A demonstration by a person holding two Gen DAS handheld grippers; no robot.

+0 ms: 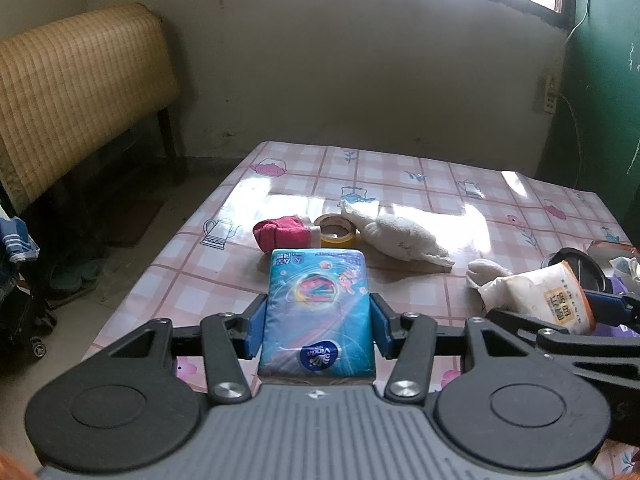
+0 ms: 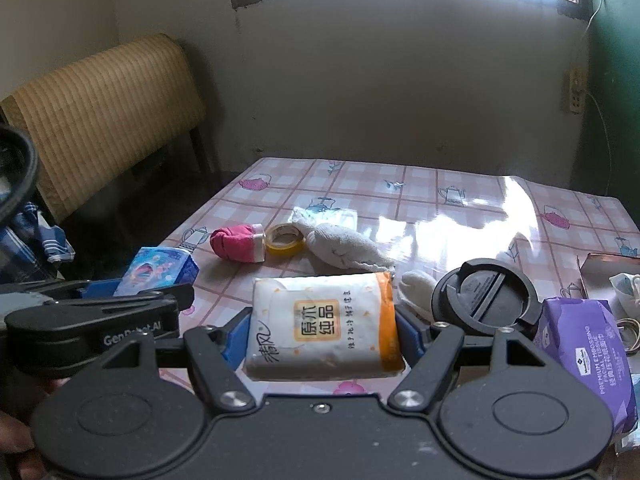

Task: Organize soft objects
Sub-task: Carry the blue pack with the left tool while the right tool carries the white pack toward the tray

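My left gripper (image 1: 318, 326) is shut on a blue tissue pack (image 1: 318, 312), held above the near left part of the table; the pack also shows in the right wrist view (image 2: 160, 270). My right gripper (image 2: 322, 330) is shut on a white and orange tissue pack (image 2: 324, 326), which also shows in the left wrist view (image 1: 544, 296). On the pink checked tablecloth (image 1: 400, 172) lie a rolled red sock (image 1: 284, 232), a white rolled towel (image 1: 400, 238) and a small white sock (image 1: 486, 270).
A yellow tape roll (image 1: 336, 230) lies between the red sock and the towel. A black round lid (image 2: 486, 294), a purple tissue pack (image 2: 588, 352) and a box (image 2: 608, 268) sit at the right. A woven headboard (image 1: 76, 92) stands left of the table.
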